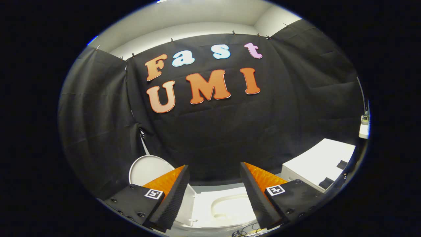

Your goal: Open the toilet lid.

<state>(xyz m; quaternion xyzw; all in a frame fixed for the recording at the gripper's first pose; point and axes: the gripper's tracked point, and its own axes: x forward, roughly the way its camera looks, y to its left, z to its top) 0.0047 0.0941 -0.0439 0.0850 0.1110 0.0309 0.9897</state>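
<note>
Seemingly, the toilet lid (146, 169) is already stood upright beyond the left finger, leaving the bowl (227, 207) exposed between the spread, empty fingers of the gripper (214, 171), so a clear withdrawal is advised without the raised lid being knocked.

White toilet lid (146, 169) raised upright, left of open white bowl (227, 205), against black cloth wall
</note>
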